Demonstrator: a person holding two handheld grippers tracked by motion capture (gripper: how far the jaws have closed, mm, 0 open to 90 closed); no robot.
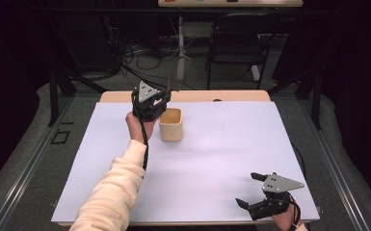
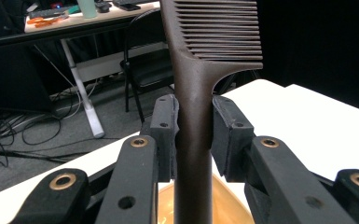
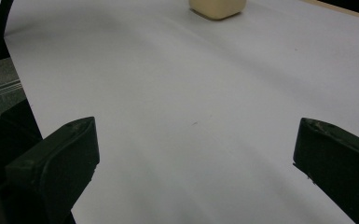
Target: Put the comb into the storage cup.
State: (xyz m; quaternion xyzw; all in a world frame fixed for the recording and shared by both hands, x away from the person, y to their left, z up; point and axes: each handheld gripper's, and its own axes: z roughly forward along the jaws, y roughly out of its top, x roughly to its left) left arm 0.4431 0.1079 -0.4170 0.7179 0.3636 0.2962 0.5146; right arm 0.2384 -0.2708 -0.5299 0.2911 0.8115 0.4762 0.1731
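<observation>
My left gripper (image 1: 165,97) hovers over the near-left rim of a tan open cup (image 1: 171,125) on the far left part of the white sheet. It is shut on the handle of a dark brown comb (image 1: 174,79), which stands upright with its teeth at the top. In the left gripper view both pads (image 2: 165,135) press on the comb handle (image 2: 193,107), and the cup's mouth (image 2: 228,205) lies just below. My right gripper (image 1: 249,189) rests near the front right corner, jaws wide apart with nothing between them. Its own view puts the right gripper (image 3: 196,154) over bare sheet, with the cup (image 3: 217,7) far ahead.
A white sheet (image 1: 212,159) covers most of the wooden table (image 1: 231,95). Behind the table stand a black folding chair (image 1: 233,48) and a white desk leg (image 1: 180,48), with cables on the floor. A cream sleeve (image 1: 115,187) reaches in from the front left.
</observation>
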